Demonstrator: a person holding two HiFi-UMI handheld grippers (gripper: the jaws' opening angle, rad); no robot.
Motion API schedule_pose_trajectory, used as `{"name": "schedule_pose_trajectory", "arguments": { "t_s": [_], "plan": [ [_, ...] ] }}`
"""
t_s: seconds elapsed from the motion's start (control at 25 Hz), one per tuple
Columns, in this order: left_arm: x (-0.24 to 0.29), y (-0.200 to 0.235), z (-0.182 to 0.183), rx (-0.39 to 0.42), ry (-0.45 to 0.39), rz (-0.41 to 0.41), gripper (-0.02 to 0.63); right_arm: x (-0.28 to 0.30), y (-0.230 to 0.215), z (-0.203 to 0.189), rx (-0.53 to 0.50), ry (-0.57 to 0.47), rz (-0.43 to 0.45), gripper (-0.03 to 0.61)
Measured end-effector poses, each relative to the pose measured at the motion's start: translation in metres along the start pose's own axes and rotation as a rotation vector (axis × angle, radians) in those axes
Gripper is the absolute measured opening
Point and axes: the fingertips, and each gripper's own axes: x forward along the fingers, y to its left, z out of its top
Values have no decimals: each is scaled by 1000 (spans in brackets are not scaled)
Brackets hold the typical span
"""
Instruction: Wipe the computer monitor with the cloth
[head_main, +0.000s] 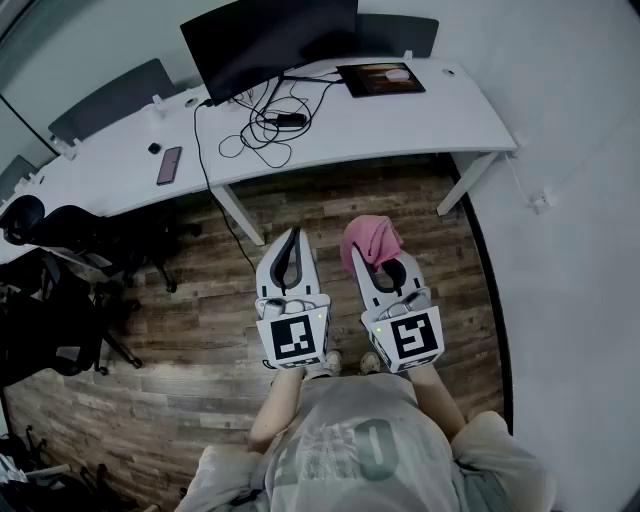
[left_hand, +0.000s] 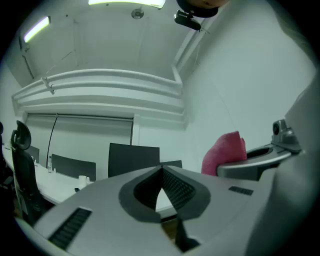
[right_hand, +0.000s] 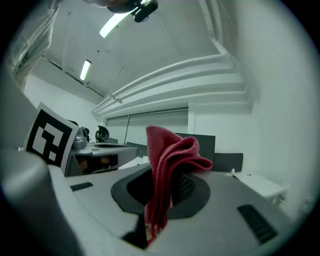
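My right gripper pinches the cloth, a pink, nubbly, crumpled fold that sticks up past the ribbed black pads. My left gripper, just to its left, has its jaws pressed together on nothing. Beyond both tips lies the wood-plank floor, then the white curved desk. The monitor, flat and black, stands on the desk ahead and to the left, well apart from the cloth. Loose black cables tangle at its foot, and a phone lies further left.
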Motion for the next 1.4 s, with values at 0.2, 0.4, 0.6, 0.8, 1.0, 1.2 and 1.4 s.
{"name": "schedule_pose_trajectory", "arguments": {
  "t_s": [0.2, 0.4, 0.6, 0.8, 1.0, 1.2, 1.4],
  "plan": [
    [0, 3, 6, -24, -29, 4, 15, 3, 0, 2, 1, -4, -3, 54],
    [-2, 16, 5, -28, -24, 9, 15, 6, 1, 6, -12, -12, -17, 55],
    [-3, 30, 12, -49, -54, 4, 15, 14, 7, 7, -16, -27, -20, 54],
    [12, 42, 4, -59, -53, 1, 15, 26, -3, -5, -4, -5, -41, 54],
    [49, 55, -6, -44, -65, 18, 15, 56, -38, -23, 38, -14, -41, 54],
    [119, 65, -27, -19, -89, 38, 15, 118, -86, -37, 17, -45, 21, 54],
    [234, 79, -26, 2, -112, 63, 15, 219, -156, -29, -40, -81, 67, 54]
  ]
}}
